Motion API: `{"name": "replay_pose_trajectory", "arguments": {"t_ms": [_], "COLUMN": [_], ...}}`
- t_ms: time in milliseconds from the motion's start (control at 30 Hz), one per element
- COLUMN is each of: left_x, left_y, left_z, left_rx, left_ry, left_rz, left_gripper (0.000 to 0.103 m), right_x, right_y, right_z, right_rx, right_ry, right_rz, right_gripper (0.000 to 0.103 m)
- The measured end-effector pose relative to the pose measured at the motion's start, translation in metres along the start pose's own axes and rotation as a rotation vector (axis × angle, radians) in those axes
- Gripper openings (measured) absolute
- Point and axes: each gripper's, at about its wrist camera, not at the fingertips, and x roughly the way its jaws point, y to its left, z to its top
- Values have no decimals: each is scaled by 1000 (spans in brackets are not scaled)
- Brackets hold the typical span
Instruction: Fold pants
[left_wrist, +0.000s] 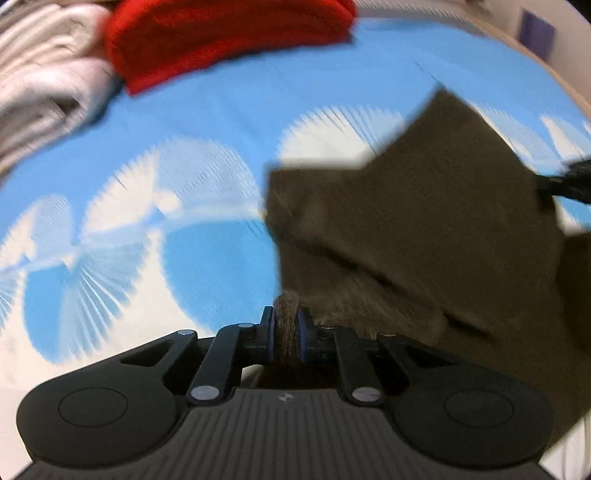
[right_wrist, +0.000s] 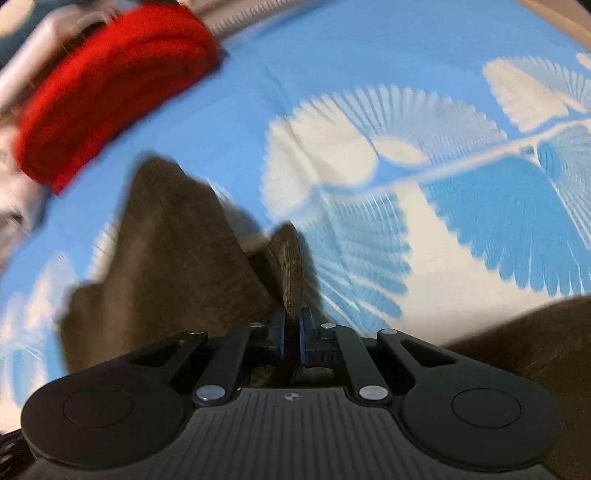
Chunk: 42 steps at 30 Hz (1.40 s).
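Observation:
The brown pants (left_wrist: 417, 221) hang lifted above the blue and white patterned sheet (left_wrist: 207, 122). My left gripper (left_wrist: 286, 321) is shut on a bunched edge of the pants, which spread up and to the right. The other gripper's tip (left_wrist: 569, 181) shows at the right edge, against the cloth. In the right wrist view my right gripper (right_wrist: 292, 325) is shut on another edge of the pants (right_wrist: 170, 243), which drape to the left of the fingers. More brown cloth (right_wrist: 535, 339) lies at the lower right. Both views are motion blurred.
A folded red garment (left_wrist: 221, 37) lies at the far end of the sheet, also in the right wrist view (right_wrist: 110, 85). Folded pale pink and white cloth (left_wrist: 48, 77) sits beside it at the left. The sheet (right_wrist: 406, 110) spreads to the right.

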Motion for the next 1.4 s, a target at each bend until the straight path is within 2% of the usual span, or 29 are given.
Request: {"name": "replay_pose_trajectory", "arguments": {"t_ms": [67, 167, 233, 267, 333, 367, 400, 433, 467, 500, 533, 600, 667, 700, 767, 833, 900, 1033, 1133, 1200, 1400], "left_x": [-4, -9, -11, -11, -9, -8, -8, -6, -7, -10, -13, -16, -11, -7, -4, 1, 6, 12, 18, 24, 42], "left_y": [6, -1, 2, 5, 12, 12, 11, 11, 15, 21, 26, 29, 28, 28, 27, 20, -3, -77, -124, -149, -192], "left_z": [18, 38, 44, 47, 46, 45, 44, 43, 42, 41, 40, 38, 36, 34, 23, 16, 13, 7, 3, 3, 3], "left_rx": [-6, 42, 6, -36, -98, -100, -89, -76, -91, -141, -195, -243, -245, -248, -297, -340, -300, -111, -34, -2, 72], "left_ry": [-72, -174, -241, -273, -319, -346, -358, -349, -331, -323, -319, -289, -241, -214, -173, -151, -154, -222, -227, -229, -247], "left_rz": [22, 83, 133, 152, 174, 256, 361, 422, 403, 348, 277, 176, 131, 119, 56, -71, -185, -264, -333, -336, -310], "left_gripper": [11, 11, 11, 11, 14, 16, 28, 41, 42, 41, 41, 42, 47, 50, 50, 49, 49, 50, 56, 62, 63], "right_x": [-27, -78, -111, -125, -149, -158, -162, -161, -155, -145, -133, -112, -95, -88, -77, -74, -73, -65, -59, -57, -61], "right_y": [5, 1, -14, -25, -55, -73, -94, -115, -138, -164, -187, -214, -219, -218, -218, -219, -221, -233, -245, -254, -278], "right_z": [13, 36, 48, 53, 57, 57, 57, 58, 62, 65, 64, 60, 58, 59, 57, 55, 54, 54, 50, 45, 42], "right_rx": [8, 20, 42, 61, 145, 197, 265, 332, 399, 478, 557, 635, 621, 603, 599, 625, 648, 680, 712, 750, 796], "right_ry": [-85, -293, -451, -533, -722, -809, -872, -890, -862, -793, -721, -609, -542, -509, -461, -429, -407, -417, -428, -444, -519], "right_rz": [85, 197, 233, 222, 117, 28, -100, -204, -290, -346, -359, -342, -347, -341, -297, -246, -209, -187, -195, -198, -207], "right_gripper": [6, 6, 5, 5, 5, 5, 6, 6, 9, 11, 11, 11, 16, 30, 47, 50, 50, 50, 50, 50, 50]}}
